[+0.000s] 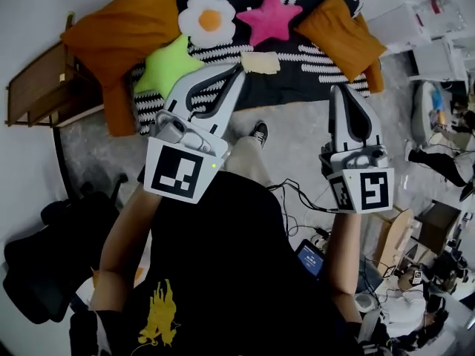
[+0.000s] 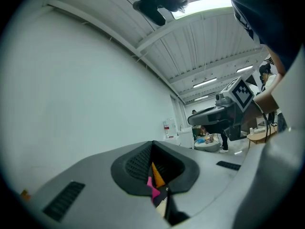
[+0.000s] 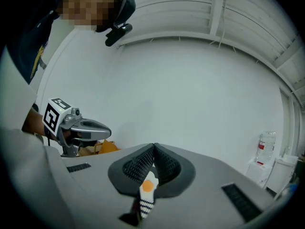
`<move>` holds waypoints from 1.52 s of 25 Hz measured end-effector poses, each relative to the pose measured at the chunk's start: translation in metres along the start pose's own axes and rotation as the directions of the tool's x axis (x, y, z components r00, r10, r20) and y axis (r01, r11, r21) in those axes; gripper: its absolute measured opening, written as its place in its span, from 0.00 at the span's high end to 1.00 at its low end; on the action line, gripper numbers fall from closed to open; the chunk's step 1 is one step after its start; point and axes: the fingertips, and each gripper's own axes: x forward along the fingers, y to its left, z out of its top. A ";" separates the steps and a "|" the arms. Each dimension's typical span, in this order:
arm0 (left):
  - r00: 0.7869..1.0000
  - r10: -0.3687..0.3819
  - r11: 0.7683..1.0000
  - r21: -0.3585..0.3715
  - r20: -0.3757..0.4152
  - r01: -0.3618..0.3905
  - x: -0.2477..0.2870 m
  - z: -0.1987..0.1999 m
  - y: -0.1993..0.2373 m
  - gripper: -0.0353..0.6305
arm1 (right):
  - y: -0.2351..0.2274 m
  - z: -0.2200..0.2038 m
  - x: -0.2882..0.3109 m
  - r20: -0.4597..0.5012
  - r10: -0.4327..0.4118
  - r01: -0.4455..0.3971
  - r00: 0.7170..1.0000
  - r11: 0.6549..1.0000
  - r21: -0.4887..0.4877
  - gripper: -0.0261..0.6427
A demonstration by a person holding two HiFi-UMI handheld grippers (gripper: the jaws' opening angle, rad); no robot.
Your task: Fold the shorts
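Note:
A small beige cloth (image 1: 260, 61), which may be the shorts, lies flat on the black-and-white throw (image 1: 297, 58) of a sofa. My left gripper (image 1: 239, 70) is held level in front of the sofa, its tip close to the cloth's left edge in the head view; its jaws are shut and empty. My right gripper (image 1: 340, 89) is further right, over the sofa's front edge, also shut with nothing in it. In the left gripper view the pads (image 2: 140, 163) meet, and the right gripper (image 2: 209, 118) shows beyond. The right gripper view shows closed pads (image 3: 138, 166) and the left gripper (image 3: 93, 128).
On the sofa lie two orange cushions (image 1: 122, 32), (image 1: 341, 32), a lime star (image 1: 169, 64), a pink star (image 1: 269, 17) and a fried-egg cushion (image 1: 208, 19). A wooden side table (image 1: 37, 87) stands left, a black chair (image 1: 44, 258) lower left. Cables (image 1: 297, 199) and boxes (image 1: 438, 58) crowd the right.

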 end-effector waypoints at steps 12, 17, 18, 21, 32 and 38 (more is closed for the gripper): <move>0.995 0.095 0.982 -0.163 -0.029 -0.099 -0.023 -0.021 0.001 0.93 | 0.016 -0.023 -0.009 -0.090 0.082 -0.088 0.993 0.994 -0.065 0.94; 0.997 0.069 0.985 -0.160 -0.025 -0.072 -0.023 -0.022 -0.003 0.93 | 0.023 -0.023 -0.007 -0.074 0.074 -0.078 0.995 0.996 -0.054 0.94; 0.998 0.060 0.986 -0.155 -0.028 -0.064 -0.022 -0.022 -0.004 0.93 | 0.023 -0.021 -0.006 -0.071 0.069 -0.073 0.995 0.996 -0.048 0.94; 0.999 0.042 0.989 -0.144 -0.027 -0.045 -0.020 -0.020 -0.006 0.93 | 0.022 -0.020 -0.007 -0.071 0.063 -0.066 0.996 0.996 -0.054 0.94; 0.999 -0.023 0.991 -0.134 -0.041 0.017 -0.018 -0.024 -0.020 0.93 | 0.024 -0.022 -0.009 -0.088 0.066 -0.070 0.994 0.997 -0.040 0.94; 0.998 -0.017 0.987 -0.158 -0.052 0.008 -0.021 -0.026 -0.016 0.93 | 0.035 -0.018 -0.001 -0.090 0.086 -0.091 0.992 0.994 -0.055 0.94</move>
